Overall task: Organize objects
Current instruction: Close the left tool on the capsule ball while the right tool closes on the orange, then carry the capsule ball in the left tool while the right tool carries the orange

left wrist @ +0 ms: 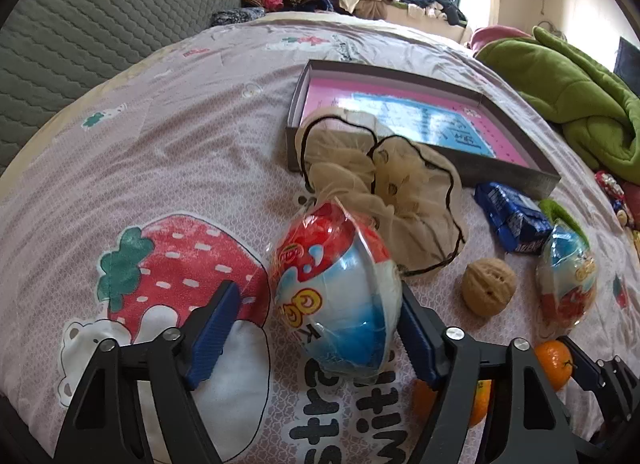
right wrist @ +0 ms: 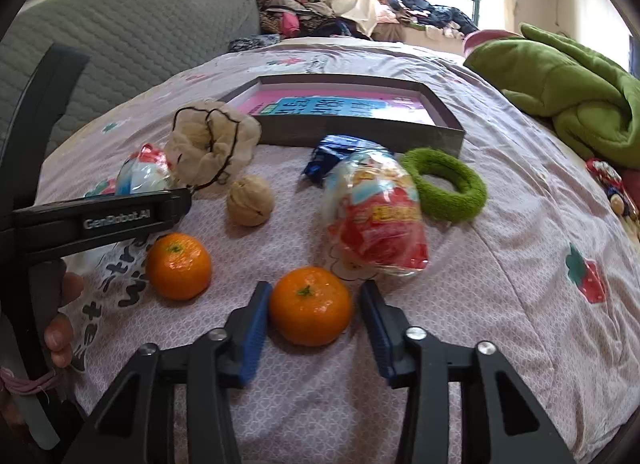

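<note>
1. The right claw [right wrist: 312, 328] has an orange [right wrist: 310, 306] between its blue pads. The left pad touches the fruit or nearly so, and the right pad shows a small gap, so the claw is not yet clamped on it. The orange rests on the bed [right wrist: 500, 264].
2. The left claw [left wrist: 320, 332] stands wide apart around a toy egg in a clear wrapper [left wrist: 336, 292]. The right pad sits against the wrapper, the left pad is well clear of it, and nothing is gripped.
3. Just beyond the right claw lie a second orange [right wrist: 178, 266], a walnut [right wrist: 250, 200] and another wrapped toy egg [right wrist: 376, 216], all loose on the bed.
4. Further out are a green fuzzy ring [right wrist: 444, 184], a blue snack packet [right wrist: 332, 156] and a beige mesh bag with a black drawstring [right wrist: 212, 142], which leans on the near corner of the box.
5. The shallow box with a pink and blue floor [right wrist: 344, 130] sits behind them. What shows of its inside is bare, though the near wall hides part of it.
6. Judged from this, the sorting has barely begun: everything is still on the bed and nothing visible is in the box. Left to do: finish both grips and carry each item over, presumably to the box.
</note>
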The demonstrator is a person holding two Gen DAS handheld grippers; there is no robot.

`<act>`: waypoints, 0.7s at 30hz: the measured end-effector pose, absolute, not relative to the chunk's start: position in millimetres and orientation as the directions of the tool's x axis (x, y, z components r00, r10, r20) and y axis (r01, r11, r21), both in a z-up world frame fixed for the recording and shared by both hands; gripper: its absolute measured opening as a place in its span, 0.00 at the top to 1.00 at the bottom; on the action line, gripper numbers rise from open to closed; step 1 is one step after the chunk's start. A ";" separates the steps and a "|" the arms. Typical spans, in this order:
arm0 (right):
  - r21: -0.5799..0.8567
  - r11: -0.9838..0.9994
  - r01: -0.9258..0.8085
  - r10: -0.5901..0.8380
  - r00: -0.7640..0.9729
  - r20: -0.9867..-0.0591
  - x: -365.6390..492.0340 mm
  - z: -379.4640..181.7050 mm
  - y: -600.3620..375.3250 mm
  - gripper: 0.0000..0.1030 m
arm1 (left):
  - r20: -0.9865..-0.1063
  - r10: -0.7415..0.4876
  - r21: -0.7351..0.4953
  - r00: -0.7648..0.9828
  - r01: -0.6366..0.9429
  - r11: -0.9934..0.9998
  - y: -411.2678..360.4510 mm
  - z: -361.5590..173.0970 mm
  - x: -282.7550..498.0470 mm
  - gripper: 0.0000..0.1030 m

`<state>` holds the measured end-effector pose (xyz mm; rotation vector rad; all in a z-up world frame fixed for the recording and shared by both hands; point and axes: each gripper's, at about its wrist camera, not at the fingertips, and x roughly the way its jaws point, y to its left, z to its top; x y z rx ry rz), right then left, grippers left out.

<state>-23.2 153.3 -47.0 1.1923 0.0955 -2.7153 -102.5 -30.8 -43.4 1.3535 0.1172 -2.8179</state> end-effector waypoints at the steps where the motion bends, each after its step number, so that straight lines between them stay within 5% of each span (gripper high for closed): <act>1: 0.004 -0.981 0.192 -0.133 -0.666 -0.734 -22.3 -47.1 151.2 0.61 | -0.781 0.021 -0.062 -0.625 0.045 -0.997 -30.9 -43.8 -102.3 0.31; 4: -0.021 -0.979 0.201 -0.123 -0.671 -0.731 -20.7 -47.5 147.9 0.61 | -0.772 0.039 -0.074 -0.634 0.029 -0.997 -29.3 -41.2 -99.9 0.48; 21: -0.008 -0.980 0.196 -0.133 -0.692 -0.710 -12.8 -36.1 153.2 0.62 | -0.729 0.049 -0.063 -0.683 -0.004 -0.998 -23.9 -23.4 -75.2 0.49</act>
